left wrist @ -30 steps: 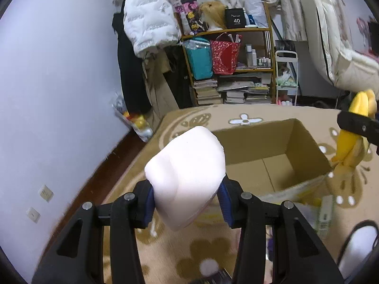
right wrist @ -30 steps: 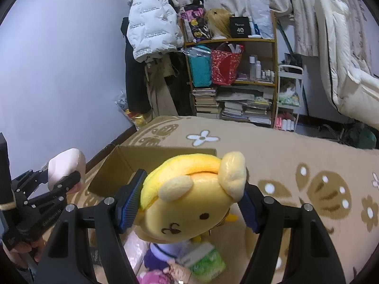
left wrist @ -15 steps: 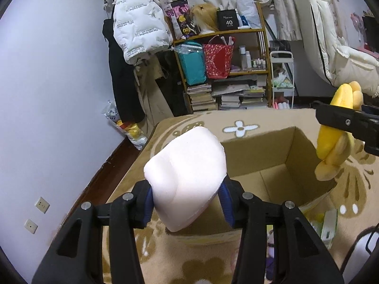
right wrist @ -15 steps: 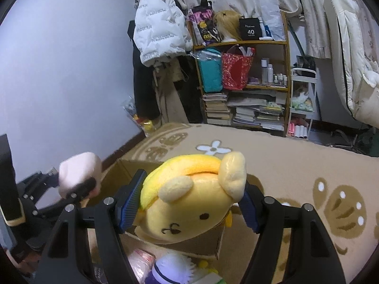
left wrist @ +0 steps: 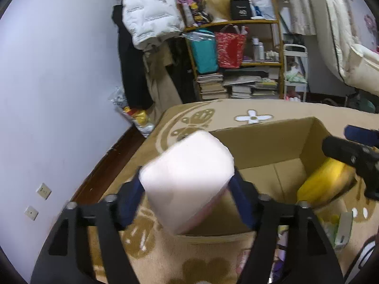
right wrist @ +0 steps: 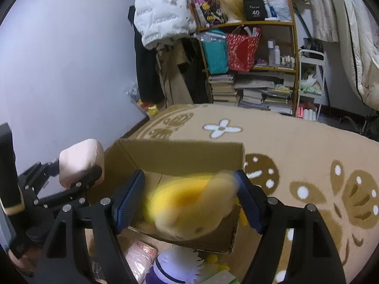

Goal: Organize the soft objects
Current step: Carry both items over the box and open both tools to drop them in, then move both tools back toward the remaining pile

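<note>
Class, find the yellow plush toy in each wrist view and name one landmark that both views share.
Left wrist view: yellow plush toy at the right edge, inside the cardboard box.
Right wrist view: blurred, bottom centre, between the right gripper fingers, over the box.
Shared landmark: the red bag on the shelf.

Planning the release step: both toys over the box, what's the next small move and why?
Probably pull both claws back clear of the brown cardboard box. Left claw jaws just opened around the pale pink foam block; the blurred yellow plush toy is already dropping from the right claw.

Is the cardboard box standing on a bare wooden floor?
No, the cardboard box stands on a beige carpet with a brown and white flower pattern.
</note>
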`<control>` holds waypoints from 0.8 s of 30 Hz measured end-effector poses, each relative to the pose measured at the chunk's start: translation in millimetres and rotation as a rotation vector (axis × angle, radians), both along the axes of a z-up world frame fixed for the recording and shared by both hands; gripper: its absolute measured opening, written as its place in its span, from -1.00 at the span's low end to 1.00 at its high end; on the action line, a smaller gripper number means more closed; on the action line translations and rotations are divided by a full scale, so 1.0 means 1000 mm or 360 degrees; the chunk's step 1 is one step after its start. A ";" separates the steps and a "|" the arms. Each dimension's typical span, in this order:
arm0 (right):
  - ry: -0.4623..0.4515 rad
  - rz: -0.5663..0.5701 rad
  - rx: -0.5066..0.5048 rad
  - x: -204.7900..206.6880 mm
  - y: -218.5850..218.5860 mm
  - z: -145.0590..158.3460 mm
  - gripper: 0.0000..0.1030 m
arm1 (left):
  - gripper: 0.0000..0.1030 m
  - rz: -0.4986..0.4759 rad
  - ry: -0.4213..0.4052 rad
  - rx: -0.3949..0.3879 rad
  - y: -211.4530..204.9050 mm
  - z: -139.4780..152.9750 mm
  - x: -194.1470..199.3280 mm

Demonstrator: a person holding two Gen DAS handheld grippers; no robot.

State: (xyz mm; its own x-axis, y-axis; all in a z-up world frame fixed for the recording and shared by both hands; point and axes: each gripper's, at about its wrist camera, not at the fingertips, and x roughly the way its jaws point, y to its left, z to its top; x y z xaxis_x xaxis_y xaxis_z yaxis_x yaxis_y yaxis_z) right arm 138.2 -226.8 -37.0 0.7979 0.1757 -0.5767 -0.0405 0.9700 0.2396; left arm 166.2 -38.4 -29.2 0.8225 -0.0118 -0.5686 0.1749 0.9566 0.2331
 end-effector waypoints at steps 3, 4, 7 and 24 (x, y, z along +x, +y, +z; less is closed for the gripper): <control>-0.0023 -0.0003 -0.0068 -0.003 0.005 0.001 0.88 | 0.91 0.0049 -0.0150 0.0009 0.006 0.007 -0.009; -0.0028 -0.0012 -0.0089 -0.003 0.005 0.002 0.94 | 0.92 0.0050 -0.0165 0.0009 0.006 0.009 -0.010; -0.0024 -0.0004 -0.0095 -0.005 0.007 0.001 0.97 | 0.95 0.0036 -0.0159 -0.0006 0.008 0.013 -0.012; -0.0001 -0.0121 0.0032 -0.037 -0.021 0.009 0.99 | 0.99 0.0080 -0.0063 -0.0092 0.031 0.026 -0.034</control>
